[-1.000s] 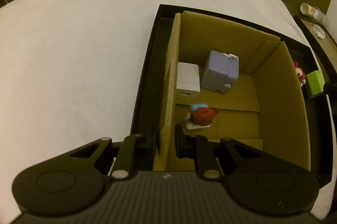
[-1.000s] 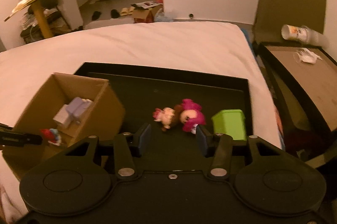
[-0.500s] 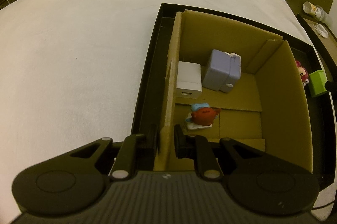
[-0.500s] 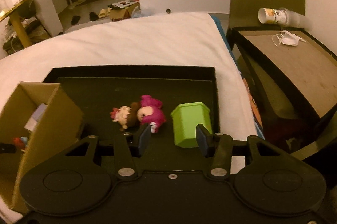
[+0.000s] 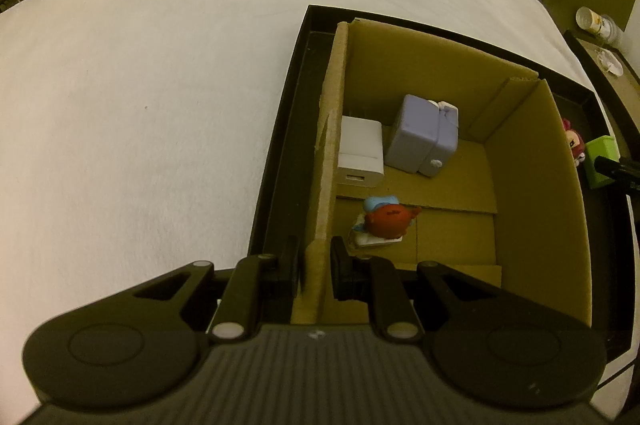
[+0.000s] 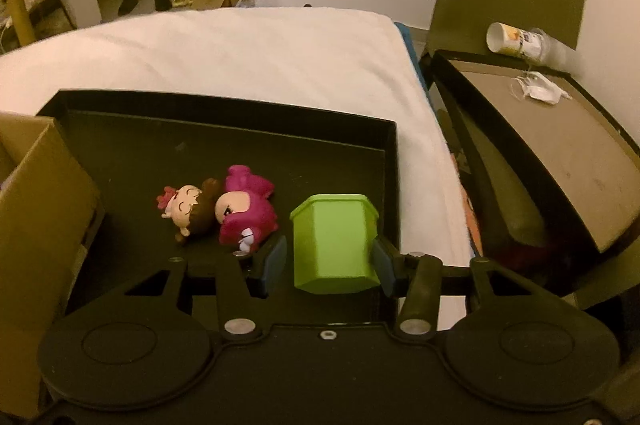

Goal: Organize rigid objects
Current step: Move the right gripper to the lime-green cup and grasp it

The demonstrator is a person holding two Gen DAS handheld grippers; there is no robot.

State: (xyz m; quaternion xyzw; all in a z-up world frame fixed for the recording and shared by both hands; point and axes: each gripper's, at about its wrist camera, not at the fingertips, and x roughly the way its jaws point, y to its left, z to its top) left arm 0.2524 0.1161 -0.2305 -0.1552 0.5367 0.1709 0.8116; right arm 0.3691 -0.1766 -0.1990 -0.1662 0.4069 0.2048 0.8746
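Right claw (image 6: 330, 263) now astride one green block (image 6: 334, 239)

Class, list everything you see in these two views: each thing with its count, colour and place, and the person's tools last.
Bed: one, white, under the tray.
Tray: one, black, on the bed.
Box: one, brown cardboard, in the tray.
Charger: one, white, in the box.
Fridge toy: one, lilac, in the box.
Red figure: one, in the box.
Dolls: two, brown-haired and pink, lying on the tray.
Green cup: one, upside down on the tray.
Left tool: shut on the box wall.
Right tool: open around the green cup.
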